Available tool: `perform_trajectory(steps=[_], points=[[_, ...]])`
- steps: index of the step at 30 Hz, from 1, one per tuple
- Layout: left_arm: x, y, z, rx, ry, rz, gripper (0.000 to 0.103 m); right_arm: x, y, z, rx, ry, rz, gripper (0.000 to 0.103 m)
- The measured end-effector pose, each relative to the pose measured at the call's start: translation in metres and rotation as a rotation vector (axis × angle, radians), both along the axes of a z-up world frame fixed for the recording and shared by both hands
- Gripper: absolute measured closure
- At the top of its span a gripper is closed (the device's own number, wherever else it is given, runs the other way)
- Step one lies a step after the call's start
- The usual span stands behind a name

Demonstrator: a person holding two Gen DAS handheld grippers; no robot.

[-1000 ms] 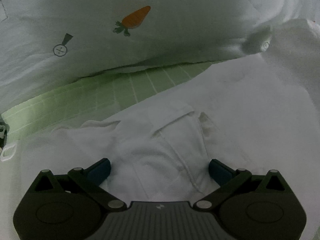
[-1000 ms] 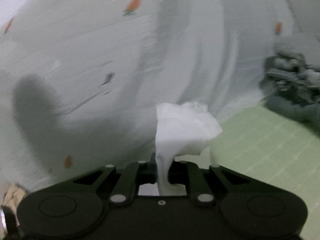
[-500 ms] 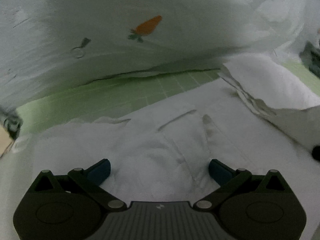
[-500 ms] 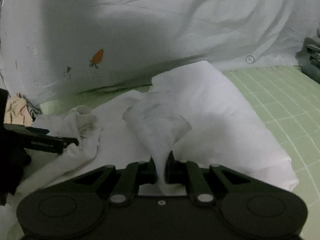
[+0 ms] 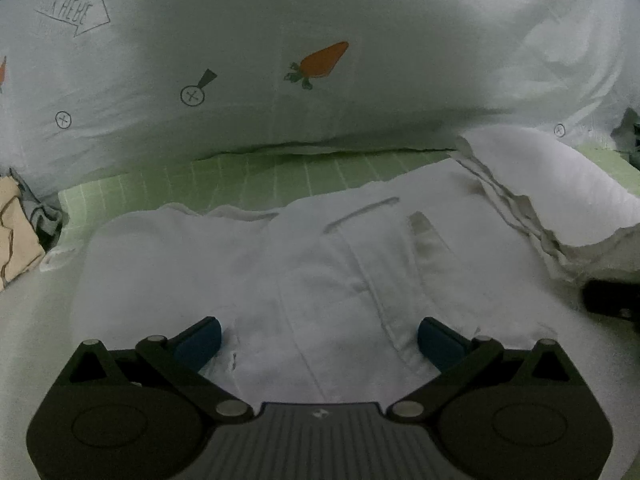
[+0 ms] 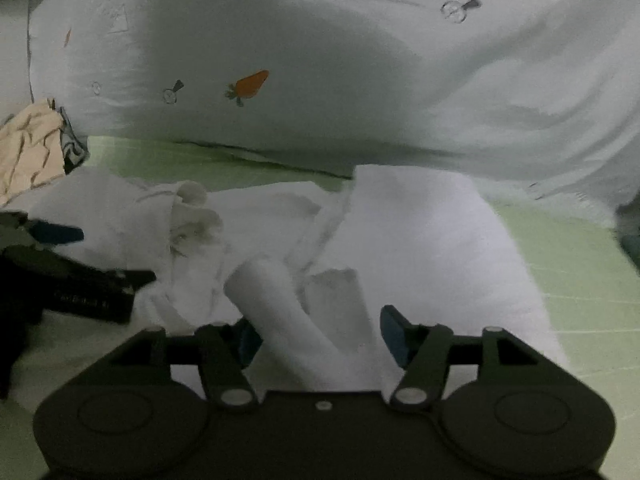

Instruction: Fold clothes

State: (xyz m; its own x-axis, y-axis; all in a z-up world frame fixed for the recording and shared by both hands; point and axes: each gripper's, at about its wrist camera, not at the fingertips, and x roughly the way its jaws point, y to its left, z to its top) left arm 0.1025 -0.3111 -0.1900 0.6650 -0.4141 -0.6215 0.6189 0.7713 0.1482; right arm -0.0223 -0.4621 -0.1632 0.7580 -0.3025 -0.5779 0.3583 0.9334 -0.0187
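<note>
Left wrist view has the left tongs (image 5: 318, 338) spread wide, blue pads well apart, sitting low over a white shirt (image 5: 360, 264) with nothing pinched between them. You can see the shirt's collar and button strip running up the middle, so it's lying front-up on a pale green sheet with a white grid pattern (image 5: 256, 176). On the right side a part of the shirt is folded over into a thick puffy flap (image 5: 560, 196), its edge layered and a bit ragged. Just under that flap, at the far right edge, a dark bit of the other tool pokes in.

Right wrist view: the right tongs (image 6: 316, 338) are let go too, jaws apart, with a rolled-up tube of white cloth (image 6: 280, 300) lying loosely in the gap. It looks to brush the left pad and stays clear of the right one, so nothing's clamped. The shirt (image 6: 424, 248) spreads out beyond, bunched and wrinkly in the middle, smoother on the right. The left tool shows up at the left edge here, resting on the cloth.

Behind everything is a big pale pillow or duvet (image 5: 320, 40) printed with orange carrots, little crossed circles and an arrow with lettering. Off to the left there's a crumpled beige garment (image 6: 28, 152) with something grey tucked beside it.
</note>
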Motion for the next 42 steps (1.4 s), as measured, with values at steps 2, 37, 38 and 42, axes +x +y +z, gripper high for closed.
perform_trajectory(steps=[2, 37, 38, 42], points=[[-0.003, 0.0, -0.001, 0.002, -0.01, 0.001, 0.0, 0.002, 0.001, 0.002, 0.017, -0.027, 0.006, 0.075], [-0.012, 0.048, 0.04, -0.026, 0.192, 0.223, 0.0, -0.091, -0.086, 0.025, 0.213, 0.035, -0.25, 0.0], [-0.012, 0.046, 0.035, 0.026, 0.192, 0.186, 0.0, -0.086, -0.095, 0.021, 0.21, 0.047, -0.259, 0.0], [-0.018, 0.031, 0.019, 0.193, 0.131, 0.086, 0.0, -0.064, -0.122, 0.006, 0.247, 0.071, -0.233, 0.0]])
